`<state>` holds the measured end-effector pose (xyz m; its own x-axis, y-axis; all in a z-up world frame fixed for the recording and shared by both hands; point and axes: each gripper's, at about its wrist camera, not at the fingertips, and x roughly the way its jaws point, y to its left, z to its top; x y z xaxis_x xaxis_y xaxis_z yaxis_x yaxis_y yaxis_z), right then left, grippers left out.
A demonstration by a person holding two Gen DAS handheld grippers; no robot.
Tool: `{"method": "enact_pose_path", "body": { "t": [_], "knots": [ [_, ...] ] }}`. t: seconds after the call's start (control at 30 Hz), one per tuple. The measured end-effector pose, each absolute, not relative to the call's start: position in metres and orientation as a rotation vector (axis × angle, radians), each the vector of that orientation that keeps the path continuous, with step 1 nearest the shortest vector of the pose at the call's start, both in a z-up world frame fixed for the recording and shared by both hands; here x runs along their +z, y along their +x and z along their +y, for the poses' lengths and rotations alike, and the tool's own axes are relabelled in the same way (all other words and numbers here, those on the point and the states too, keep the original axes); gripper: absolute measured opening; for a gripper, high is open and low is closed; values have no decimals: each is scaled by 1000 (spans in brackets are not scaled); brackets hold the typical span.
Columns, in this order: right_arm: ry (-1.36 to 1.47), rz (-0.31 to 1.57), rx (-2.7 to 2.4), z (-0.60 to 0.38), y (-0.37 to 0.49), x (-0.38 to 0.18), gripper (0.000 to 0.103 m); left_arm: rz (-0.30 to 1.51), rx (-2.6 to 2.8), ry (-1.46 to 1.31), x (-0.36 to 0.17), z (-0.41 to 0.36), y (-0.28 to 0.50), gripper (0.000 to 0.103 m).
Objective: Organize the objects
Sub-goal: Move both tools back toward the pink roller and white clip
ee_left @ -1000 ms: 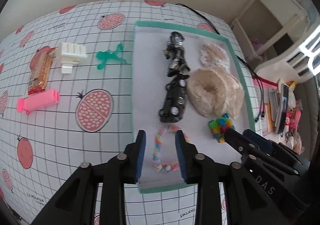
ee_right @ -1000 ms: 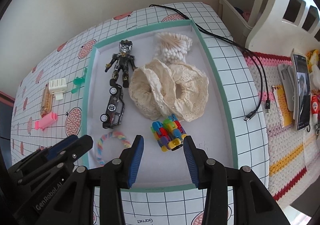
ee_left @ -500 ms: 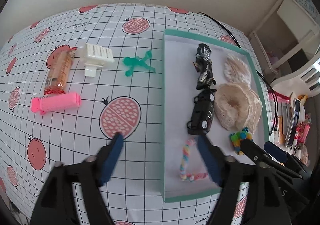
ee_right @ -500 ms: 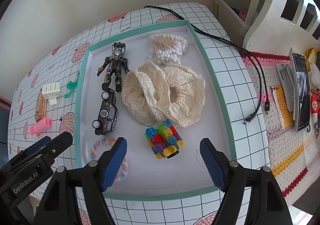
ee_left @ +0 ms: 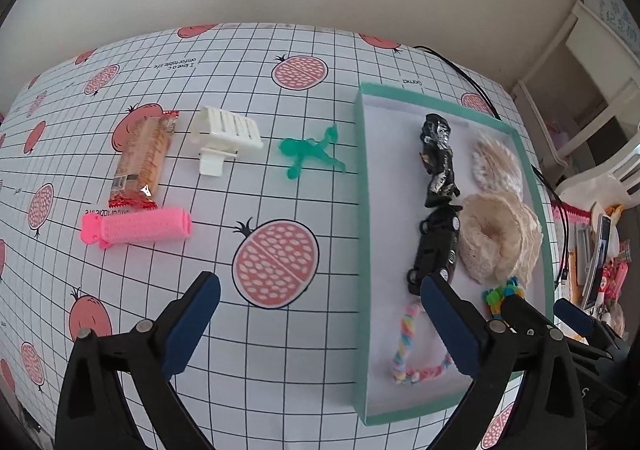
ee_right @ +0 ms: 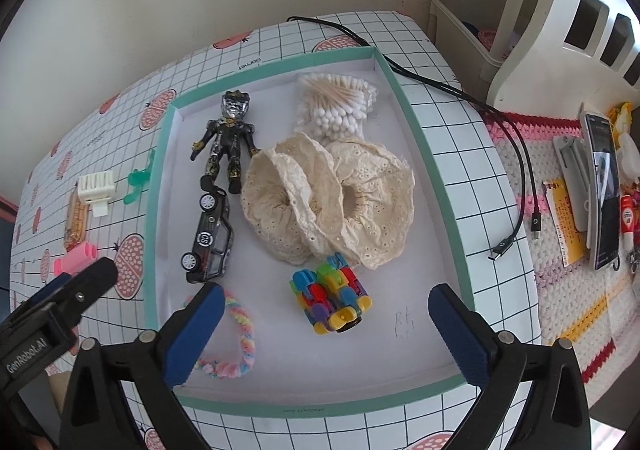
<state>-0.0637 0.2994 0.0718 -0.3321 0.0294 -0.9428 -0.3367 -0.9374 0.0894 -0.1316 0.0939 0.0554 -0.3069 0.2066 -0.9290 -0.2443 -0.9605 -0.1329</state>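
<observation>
Right now both tools are spread wide and hold nothing. The left gripper (ee_left: 320,318) hangs over the checked tablecloth (ee_left: 280,62), one blue pad above the cloth and the other over the near corner of the green-rimmed tray (ee_left: 360,210). The right gripper (ee_right: 326,324) hangs over the tray's near end (ee_right: 320,406), with the block toy (ee_right: 330,296) between its fingers and below them.

Inside the tray lie a black action figure (ee_right: 228,138), a dark toy car (ee_right: 210,240) just below it, a cream lace scrunchie (ee_right: 328,202), a bundle of cotton swabs (ee_right: 334,102) and a pastel braided bracelet (ee_right: 236,334) — the car's upper wheel looks to touch the figure's foot, though that is hard to judge.

Out on the cloth, left of the tray, are four things: a green plastic figure (ee_left: 310,154) nearest the rim, a white clip (ee_left: 226,136), a wrapped biscuit packet (ee_left: 142,160) and a pink hair roller (ee_left: 136,230) just below the packet.

A black cable (ee_right: 516,154) trails off the table's right side.
</observation>
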Motion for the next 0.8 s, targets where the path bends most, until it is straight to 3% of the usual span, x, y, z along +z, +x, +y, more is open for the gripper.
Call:
{"method": "enact_pose_path", "body": {
  "t": [0.4,0.57,0.8],
  "knots": [
    [-1579,392,2367,299,-71,88,103,50,2339,-1641,52,76,-148,100],
    [-1462,449,2475,288,-76,112,103,-2,2403,-1585,67,47,-158,100],
    [-1456,385,2549,252,-92,117,103,-61,2513,-1596,68,-5,-173,100]
  ]
}}
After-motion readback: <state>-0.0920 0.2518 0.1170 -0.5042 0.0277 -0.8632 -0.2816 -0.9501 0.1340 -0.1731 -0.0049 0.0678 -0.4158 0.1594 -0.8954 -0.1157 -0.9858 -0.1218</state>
